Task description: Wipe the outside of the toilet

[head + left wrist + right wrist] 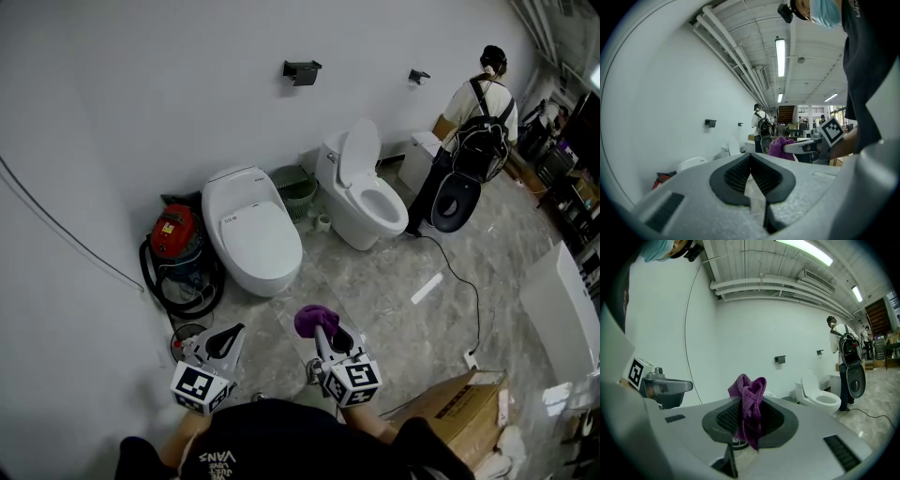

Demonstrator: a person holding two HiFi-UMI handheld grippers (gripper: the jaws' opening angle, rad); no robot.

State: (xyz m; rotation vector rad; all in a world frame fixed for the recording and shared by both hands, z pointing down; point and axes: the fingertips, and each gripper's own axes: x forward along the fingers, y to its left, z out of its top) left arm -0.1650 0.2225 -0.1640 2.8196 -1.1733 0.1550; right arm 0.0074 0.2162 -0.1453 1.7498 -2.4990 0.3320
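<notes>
Two white toilets stand against the wall: one with its lid down (251, 230) to the left and one with its lid raised (366, 197) to the right. My right gripper (325, 330) is shut on a bunched purple cloth (313, 319), held low over the floor well short of both toilets. In the right gripper view the cloth (749, 387) stands up between the jaws, with the raised-lid toilet (818, 397) far behind. Beside it, my left gripper (223, 340) is shut with nothing in it (750, 157); its view shows the cloth (778, 146) to its right.
A red vacuum (173, 234) with a black hose sits left of the closed toilet. Between the toilets stands a green basket (295, 187). A person (473, 122) holding a black seat stands at the back right. A cable (459, 281) crosses the floor; a cardboard box (464, 412) lies at my right.
</notes>
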